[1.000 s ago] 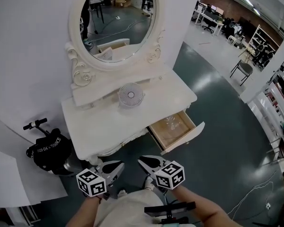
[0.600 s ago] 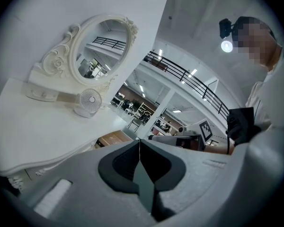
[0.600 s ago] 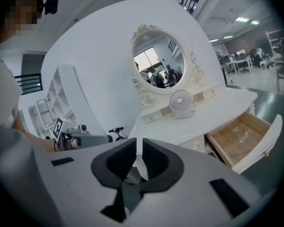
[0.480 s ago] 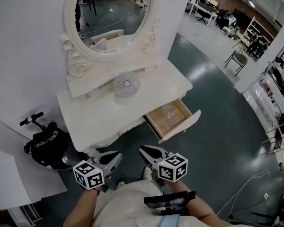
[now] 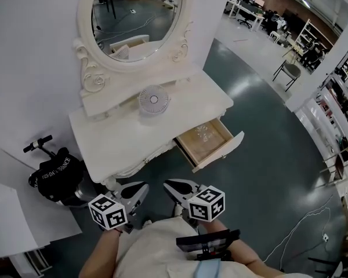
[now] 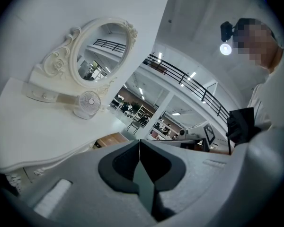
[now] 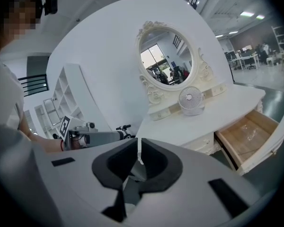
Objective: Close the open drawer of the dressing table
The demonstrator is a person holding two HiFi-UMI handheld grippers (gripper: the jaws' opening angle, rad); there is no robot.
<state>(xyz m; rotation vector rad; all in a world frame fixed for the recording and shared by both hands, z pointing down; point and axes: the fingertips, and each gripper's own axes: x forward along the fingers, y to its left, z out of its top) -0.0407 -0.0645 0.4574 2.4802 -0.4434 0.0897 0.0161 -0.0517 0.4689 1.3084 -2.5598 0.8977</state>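
The white dressing table (image 5: 116, 141) stands against the wall, its oval mirror (image 5: 136, 16) above it. Its right drawer (image 5: 206, 141) is pulled out, with clear items lying inside; it also shows as the wooden drawer (image 7: 251, 136) at the right. Both grippers hang low in front of the table, well short of the drawer. My left gripper (image 5: 144, 186) (image 6: 139, 141) is shut and empty. On my right gripper (image 5: 167, 184) (image 7: 138, 143) the jaws are closing, with only a thin slit left and nothing between them.
A small white fan (image 5: 153, 100) sits on the tabletop. Left of the table stands a black bag with a scooter handle (image 5: 55, 178), and beyond it a white panel (image 5: 11, 225). A chair (image 5: 290, 71) and a floor cable (image 5: 301, 230) lie to the right.
My right gripper has edged a little up and toward the table. The left gripper has stayed put and the drawer remains pulled out.
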